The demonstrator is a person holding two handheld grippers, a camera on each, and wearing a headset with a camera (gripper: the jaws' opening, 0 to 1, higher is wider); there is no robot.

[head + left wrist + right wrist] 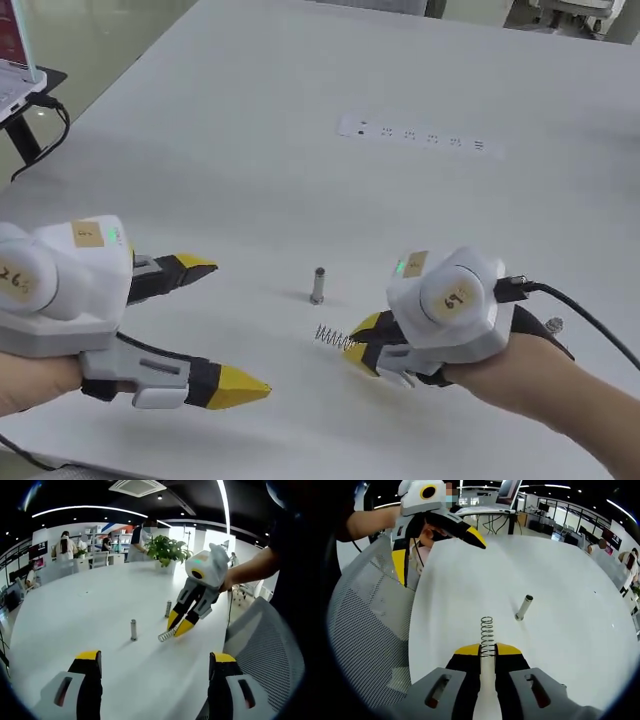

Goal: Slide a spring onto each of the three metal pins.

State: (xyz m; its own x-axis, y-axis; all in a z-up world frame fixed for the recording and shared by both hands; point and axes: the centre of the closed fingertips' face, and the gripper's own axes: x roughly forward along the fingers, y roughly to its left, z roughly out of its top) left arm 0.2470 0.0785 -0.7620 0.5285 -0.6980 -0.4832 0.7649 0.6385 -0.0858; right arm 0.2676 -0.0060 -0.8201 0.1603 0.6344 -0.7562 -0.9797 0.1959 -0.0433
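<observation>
The spring [330,337], a thin coil of bare steel wire, lies with its long axis about level with the desk [250,150]. One end is pinched in the clenched, yellow-tipped jaws of the right gripper [362,345], and the free end points across toward the left gripper [220,325]. A metal pin [319,285], a short plain cylinder (dull grey, its top hollow-looking in the right gripper view), stands upright on the matte white desk just beyond the spring's free end, apart from it. The right hand [510,375] holds its gripper low, jaws slanting down toward the desk. The left gripper sits level off to the side, its jaws spread wide and holding nothing. A second pin [168,608] stands farther back, looking ribbed, though it is too small to tell why. A white power strip [420,135] lies well beyond.
</observation>
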